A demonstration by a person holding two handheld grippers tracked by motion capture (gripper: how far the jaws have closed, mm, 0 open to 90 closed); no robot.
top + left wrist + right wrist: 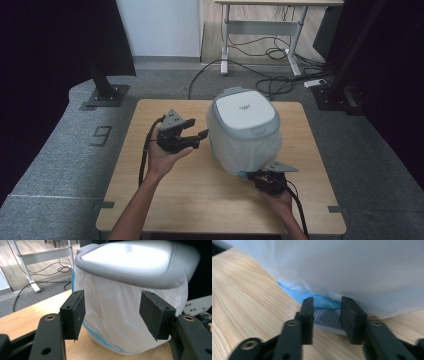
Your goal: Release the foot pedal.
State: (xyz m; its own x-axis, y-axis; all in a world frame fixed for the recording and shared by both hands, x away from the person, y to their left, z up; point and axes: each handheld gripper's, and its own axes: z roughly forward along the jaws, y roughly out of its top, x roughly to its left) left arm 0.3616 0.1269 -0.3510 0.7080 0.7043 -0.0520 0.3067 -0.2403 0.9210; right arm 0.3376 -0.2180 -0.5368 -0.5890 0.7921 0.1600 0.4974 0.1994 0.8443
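A small bin (245,130) with a white, grey-rimmed lid (243,111) and a white plastic liner hanging over its blue body stands on the wooden table (200,195). My left gripper (198,127) is held just left of the bin, open and pointing at it. In the left gripper view its jaws (112,312) frame the liner (112,322) without touching it. My right gripper (256,175) sits low at the bin's near right foot. In the right gripper view its jaws (327,305) stand apart, on either side of a grey ribbed pedal (327,316) under the blue edge.
The bin takes up the table's middle and back right. Beyond the table are grey carpet, a black stand foot (105,95) at the left, another stand (335,95) at the right, and a white desk frame (260,30) with loose cables (270,82) on the floor.
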